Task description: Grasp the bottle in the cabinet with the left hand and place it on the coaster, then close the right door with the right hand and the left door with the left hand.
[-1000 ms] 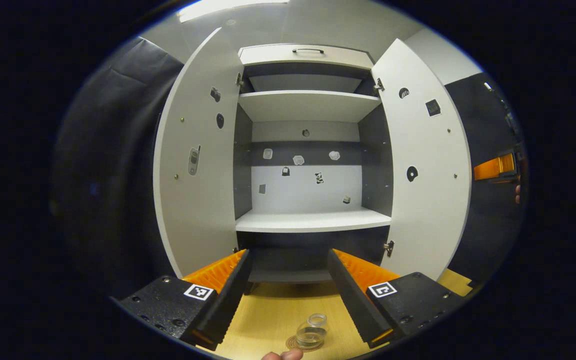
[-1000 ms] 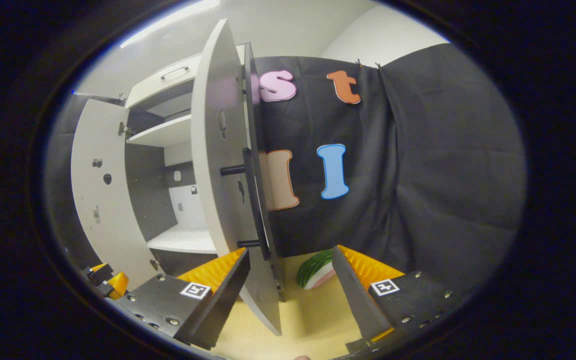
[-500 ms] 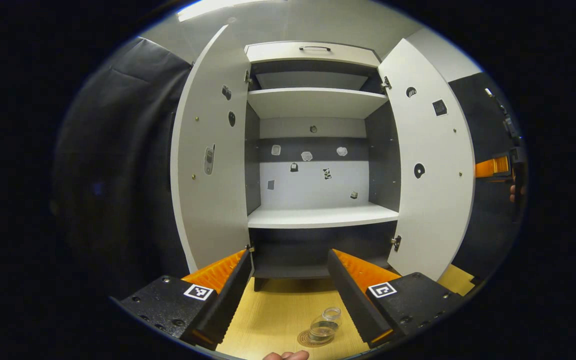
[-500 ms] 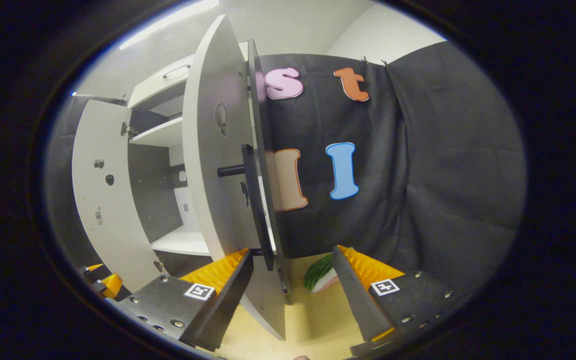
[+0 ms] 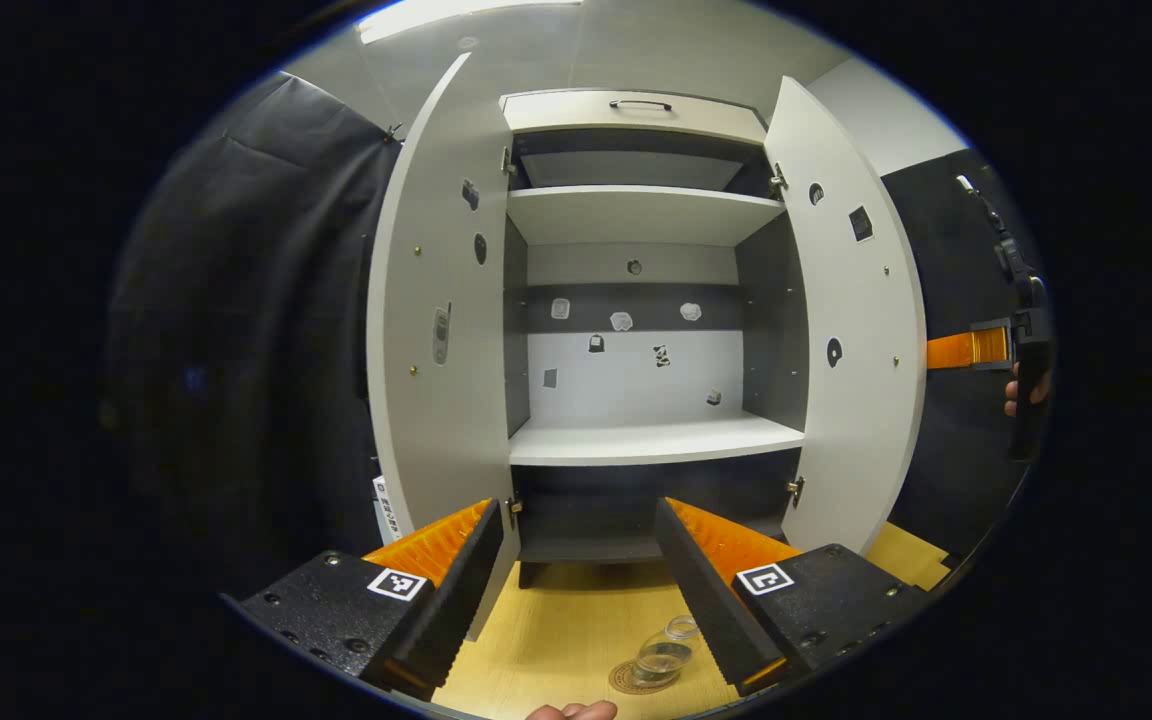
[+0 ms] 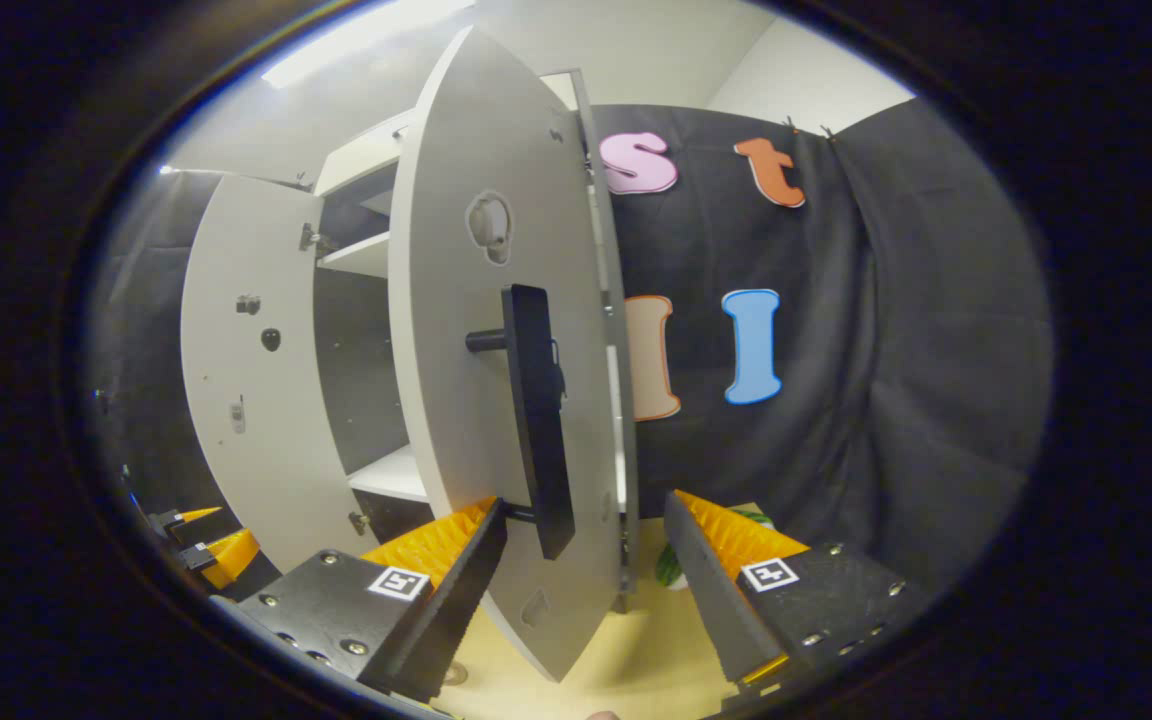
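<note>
The bottle (image 5: 664, 655) already stands on the coaster (image 5: 636, 680) at the near edge of the wooden tabletop (image 5: 566, 630), so the right door (image 6: 496, 400) comes next. Its tall black handle (image 6: 536, 420) runs upright, just ahead of the right gripper (image 6: 584, 560), which is wide open and empty; the door's outer face seems to lie between its fingers. The left gripper (image 5: 576, 570), also open and empty, faces the cabinet (image 5: 636, 300).

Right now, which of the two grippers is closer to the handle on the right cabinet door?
The right gripper. The right door's handle hangs just above its open fingers. The left gripper is back over the table, with the bottle on its coaster.
</note>
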Demonstrator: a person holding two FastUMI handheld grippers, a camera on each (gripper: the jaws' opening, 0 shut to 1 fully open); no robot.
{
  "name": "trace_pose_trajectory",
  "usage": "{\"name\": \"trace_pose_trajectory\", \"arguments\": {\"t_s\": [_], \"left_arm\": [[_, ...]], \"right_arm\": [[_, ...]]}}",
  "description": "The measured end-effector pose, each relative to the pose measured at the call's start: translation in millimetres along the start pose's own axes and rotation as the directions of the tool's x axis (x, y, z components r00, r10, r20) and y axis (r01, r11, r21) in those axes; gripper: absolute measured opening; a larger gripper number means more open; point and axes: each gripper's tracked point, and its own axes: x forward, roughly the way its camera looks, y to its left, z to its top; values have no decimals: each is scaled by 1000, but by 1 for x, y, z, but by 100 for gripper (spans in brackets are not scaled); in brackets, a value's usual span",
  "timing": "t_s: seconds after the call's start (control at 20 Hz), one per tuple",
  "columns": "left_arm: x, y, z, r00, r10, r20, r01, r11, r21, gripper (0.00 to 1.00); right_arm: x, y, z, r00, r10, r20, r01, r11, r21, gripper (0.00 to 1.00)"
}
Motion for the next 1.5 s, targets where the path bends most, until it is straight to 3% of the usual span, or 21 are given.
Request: {"name": "trace_pose_trajectory", "arguments": {"t_s": [0.7, 1.15, 1.5], "left_arm": [[0, 61, -2, 994, 108, -11, -108, 994, -22, 97], [10, 108, -3, 984, 174, -32, -176, 982, -74, 100], [21, 136, 0, 980, 191, -48, -196, 972, -128, 95]], "right_arm": [[69, 87, -7, 993, 119, 1, -119, 992, -37, 98], [129, 130, -6, 994, 106, 29, -103, 991, -85, 100], [159, 144, -4, 996, 76, 51, -71, 992, -101, 100]]}}
